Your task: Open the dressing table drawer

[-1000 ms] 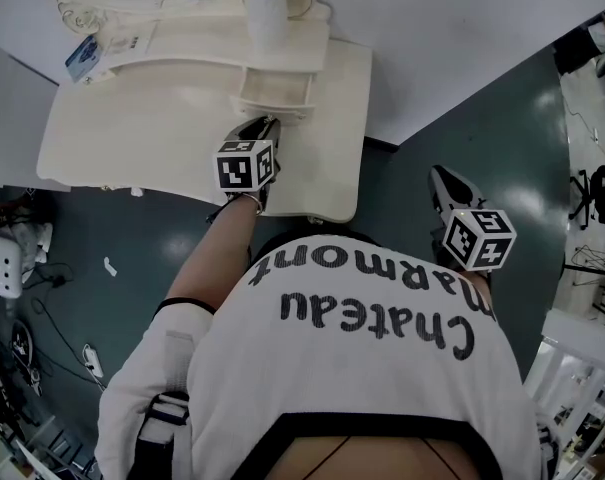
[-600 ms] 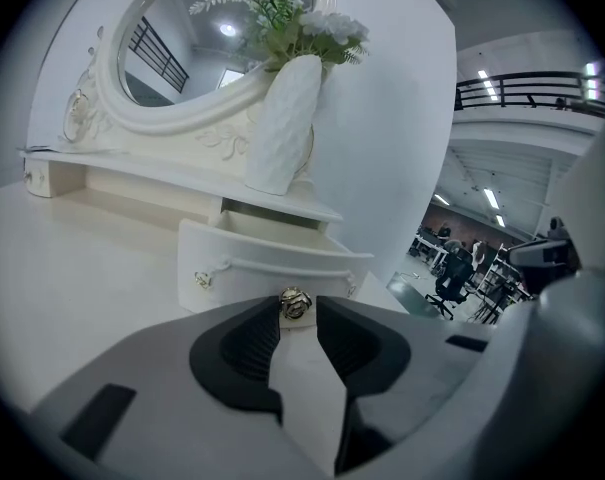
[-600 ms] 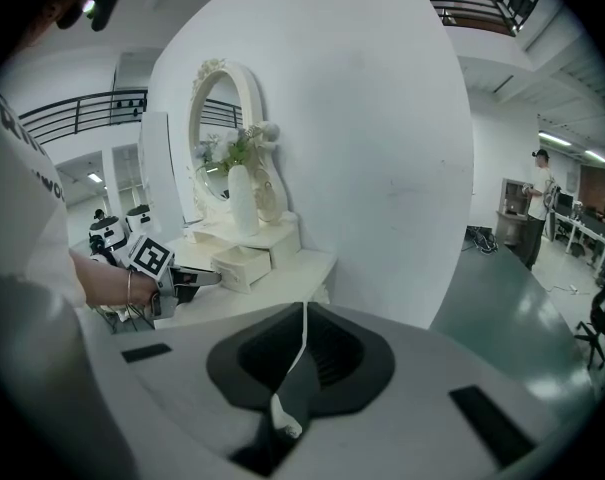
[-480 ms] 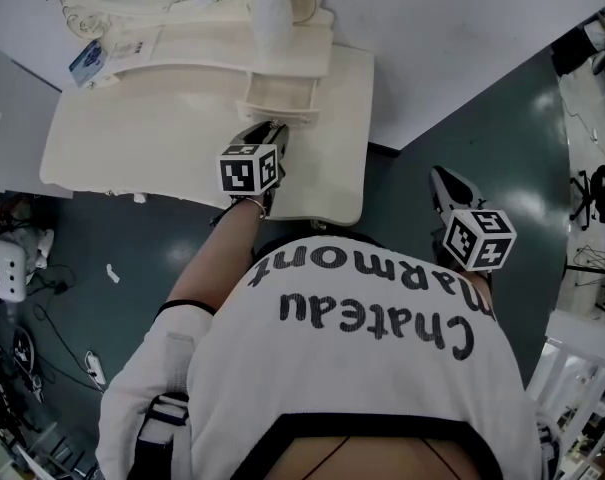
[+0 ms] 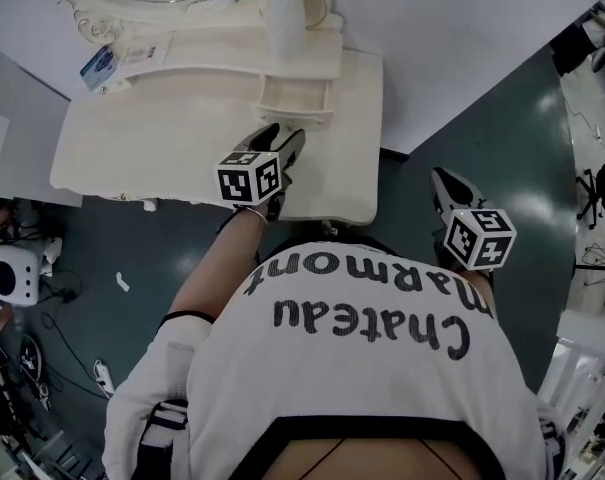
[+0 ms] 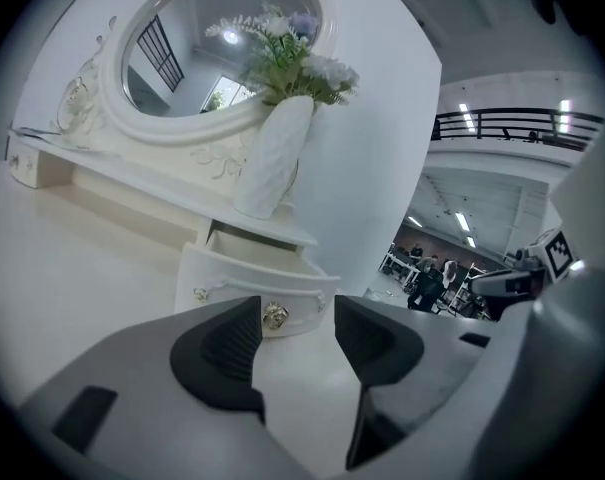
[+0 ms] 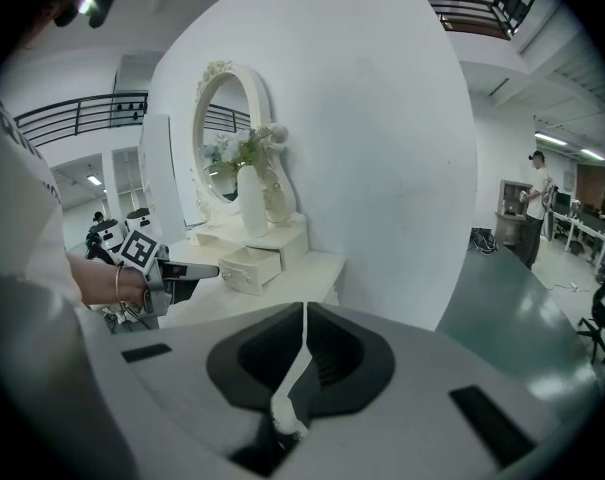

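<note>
You're opening the left gripper point(image 6: 296, 323) fingers, with the drawer point(image 6: 244, 280) knob point(image 6: 274, 315) just ahead, ungripped. Be backing straight off it. Your right gripper point(image 7: 302, 328) is sitting clenched, empty.

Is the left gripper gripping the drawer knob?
No, the left gripper has its jaws opening with nothing between them, and the knob sits beyond their tips, untouched.

head: down | left gripper view: near drawer point(image 6: 247, 286) | right gripper view: same drawer, farther

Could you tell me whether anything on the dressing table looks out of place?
Nothing stands out: the small drawer below the vase is pulled out squarely, the vase stands upright, and nothing has spilled.
</note>
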A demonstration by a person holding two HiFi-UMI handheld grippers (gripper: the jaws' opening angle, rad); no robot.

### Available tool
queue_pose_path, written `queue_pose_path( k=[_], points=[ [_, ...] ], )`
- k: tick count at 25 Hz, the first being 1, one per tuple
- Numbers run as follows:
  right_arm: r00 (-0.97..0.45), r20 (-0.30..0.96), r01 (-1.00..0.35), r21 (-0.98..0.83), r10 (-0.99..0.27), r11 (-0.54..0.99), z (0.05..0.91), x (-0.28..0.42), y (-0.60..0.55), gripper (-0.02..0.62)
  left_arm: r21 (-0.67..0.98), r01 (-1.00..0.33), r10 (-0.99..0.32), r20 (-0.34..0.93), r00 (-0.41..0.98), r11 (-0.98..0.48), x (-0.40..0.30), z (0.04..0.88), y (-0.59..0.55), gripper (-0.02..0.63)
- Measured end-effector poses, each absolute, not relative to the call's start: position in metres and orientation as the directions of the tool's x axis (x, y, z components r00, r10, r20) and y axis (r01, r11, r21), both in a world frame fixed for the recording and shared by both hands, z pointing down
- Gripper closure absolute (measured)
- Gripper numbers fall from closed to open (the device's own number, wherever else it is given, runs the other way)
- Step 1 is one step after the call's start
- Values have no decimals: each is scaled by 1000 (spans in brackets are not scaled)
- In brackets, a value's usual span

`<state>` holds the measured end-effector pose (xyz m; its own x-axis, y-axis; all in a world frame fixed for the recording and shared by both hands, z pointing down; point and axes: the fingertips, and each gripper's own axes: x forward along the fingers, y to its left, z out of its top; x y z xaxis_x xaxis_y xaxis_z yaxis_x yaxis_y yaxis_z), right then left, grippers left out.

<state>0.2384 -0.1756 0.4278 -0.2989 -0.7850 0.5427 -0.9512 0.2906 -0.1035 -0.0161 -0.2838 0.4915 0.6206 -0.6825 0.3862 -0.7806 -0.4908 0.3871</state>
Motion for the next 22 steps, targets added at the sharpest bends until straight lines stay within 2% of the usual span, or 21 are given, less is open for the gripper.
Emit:
queue_pose_path(
  k=[3, 8, 11, 16, 22],
  points=[
    [-318, 547, -944, -107, -774, 313, 430, 226, -175, 568, 363, -778, -706, 339, 622, -512, -22, 465, -283, 390],
    [-371, 529, -922, -113, -763, 370, 421, 201, -186, 568, 315, -763, -730, 241, 639, -564, -27, 413, -277, 514],
    [-412, 507, -904, -123, -757, 409, 412, 184, -193, 568, 305, -746, -735, 176, 655, -591, -28, 386, -268, 549],
    [-489, 440, -866, -139, -753, 481, 384, 158, -206, 568, 278, -747, -759, 88, 645, -604, -31, 344, -252, 578],
    [-580, 357, -807, -126, -733, 577, 343, 130, -213, 568, 217, -770, -781, 50, 622, -600, -35, 302, -227, 583]
  ],
)
